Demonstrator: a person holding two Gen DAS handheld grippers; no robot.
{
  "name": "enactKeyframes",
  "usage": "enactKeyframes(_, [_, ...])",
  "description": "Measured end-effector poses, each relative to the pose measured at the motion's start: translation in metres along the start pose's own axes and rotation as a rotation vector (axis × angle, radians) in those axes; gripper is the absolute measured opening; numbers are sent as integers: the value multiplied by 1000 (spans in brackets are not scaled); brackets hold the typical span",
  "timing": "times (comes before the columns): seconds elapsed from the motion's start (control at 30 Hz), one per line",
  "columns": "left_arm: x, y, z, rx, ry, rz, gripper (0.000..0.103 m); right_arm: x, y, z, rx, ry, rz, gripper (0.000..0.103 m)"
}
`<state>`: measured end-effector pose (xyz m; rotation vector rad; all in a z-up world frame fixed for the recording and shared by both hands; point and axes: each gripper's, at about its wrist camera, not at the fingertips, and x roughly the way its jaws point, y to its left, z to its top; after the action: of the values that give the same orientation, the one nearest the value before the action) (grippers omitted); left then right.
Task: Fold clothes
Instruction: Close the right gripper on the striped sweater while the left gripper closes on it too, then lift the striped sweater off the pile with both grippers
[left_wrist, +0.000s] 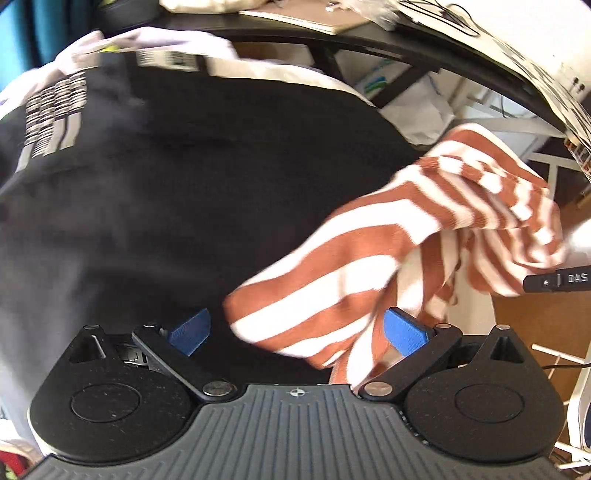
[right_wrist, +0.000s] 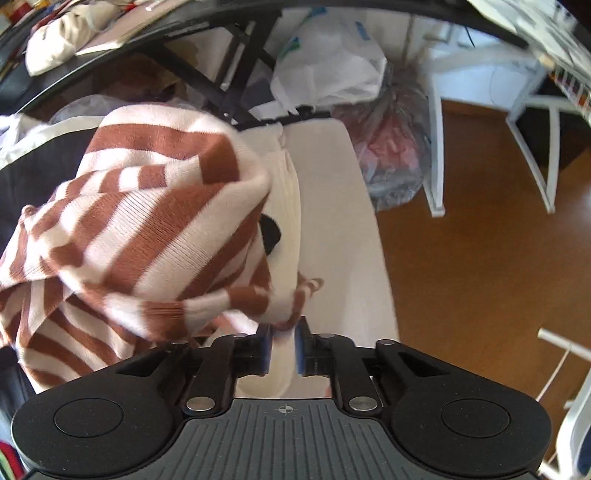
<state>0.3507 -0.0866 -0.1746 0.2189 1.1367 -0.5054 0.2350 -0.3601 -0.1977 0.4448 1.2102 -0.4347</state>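
Observation:
A brown-and-white striped knit garment (left_wrist: 369, 258) hangs bunched and lifted above a black printed shirt (left_wrist: 166, 184) that lies spread on the surface. My left gripper (left_wrist: 299, 332) is open, its blue pads wide apart, with a striped fold hanging between them. My right gripper (right_wrist: 284, 347) is shut on an edge of the striped garment (right_wrist: 147, 229), which drapes to its left. The right gripper's body (left_wrist: 557, 282) shows at the right edge of the left wrist view.
A cream pad (right_wrist: 332, 229) lies under the garment. A black table frame (right_wrist: 240, 74), white plastic bags (right_wrist: 332, 62), white chair legs (right_wrist: 436, 147) and a wooden floor (right_wrist: 480, 240) lie beyond. White cloth (left_wrist: 147, 40) sits behind the black shirt.

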Motion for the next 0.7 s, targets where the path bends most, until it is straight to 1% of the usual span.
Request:
enactKeyframes(0.07, [4, -6, 5, -2, 8, 19, 89, -13, 2, 4, -69, -31, -5, 39])
enactKeyframes(0.13, [6, -6, 8, -25, 25, 22, 65, -29, 8, 7, -151, -88, -12, 49])
enactKeyframes(0.17, [7, -4, 8, -48, 36, 19, 57, -38, 12, 7, -193, -125, -12, 56])
enactKeyframes(0.2, [7, -1, 7, -73, 49, 16, 38, -44, 17, 9, -239, -162, -4, 61])
enactKeyframes(0.23, [7, 2, 6, -97, 54, 5, 30, -49, 21, 10, -287, -200, 6, 63])
enactKeyframes(0.3, [4, 8, 2, -137, 53, -19, 22, -49, 36, 11, -387, -249, 23, 65])
enactKeyframes(0.4, [-6, 11, -4, -158, 30, -44, 19, -37, 62, 12, -515, -282, 57, 65])
enactKeyframes(0.5, [-19, 8, -9, -153, 0, -50, 17, -15, 84, 16, -605, -261, 121, 67])
enactKeyframes(0.53, [-22, 7, -10, -156, -11, -52, 17, -8, 92, 16, -634, -251, 125, 67])
enactKeyframes(0.57, [-24, 6, -11, -159, -22, -55, 16, -2, 100, 15, -662, -241, 123, 65])
enactKeyframes(0.6, [-27, 5, -13, -162, -34, -57, 16, 4, 107, 14, -690, -231, 121, 53])
enactKeyframes(0.63, [-31, 3, -9, -163, -47, -60, 16, 7, 111, 15, -700, -213, 115, 37])
enactKeyframes(0.67, [-35, 1, -5, -163, -61, -62, 15, 9, 113, 18, -704, -193, 108, 7])
enactKeyframes(0.7, [-43, 1, -4, -162, -83, -68, 15, 6, 113, 23, -680, -186, 111, 8])
